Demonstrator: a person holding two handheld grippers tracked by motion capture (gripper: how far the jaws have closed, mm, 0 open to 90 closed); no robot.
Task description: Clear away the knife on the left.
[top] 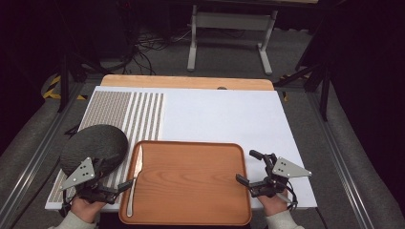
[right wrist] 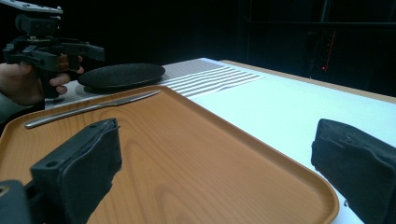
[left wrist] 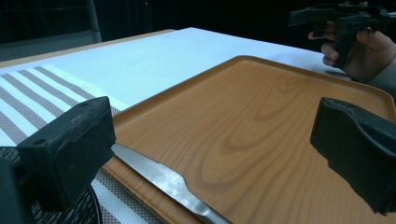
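A brown wooden tray (top: pixel 191 183) lies at the table's near edge. A metal knife (top: pixel 135 175) rests along the tray's left rim, blade pointing away; it also shows in the left gripper view (left wrist: pixel 159 175) and the right gripper view (right wrist: pixel 88 108). My left gripper (top: pixel 119 174) is open beside the knife's handle end, its jaws wide apart over the tray's left edge (left wrist: pixel 212 126). My right gripper (top: pixel 246 166) is open at the tray's right rim, with nothing between its jaws (right wrist: pixel 215 140). A dark round plate (top: pixel 95 145) sits left of the tray.
A white mat (top: pixel 224 114) covers the table beyond the tray, and a striped placemat (top: pixel 124 109) lies under the plate at the left. The wooden table edge (top: pixel 186 82) runs along the far side. A desk frame (top: pixel 231 28) stands on the floor beyond.
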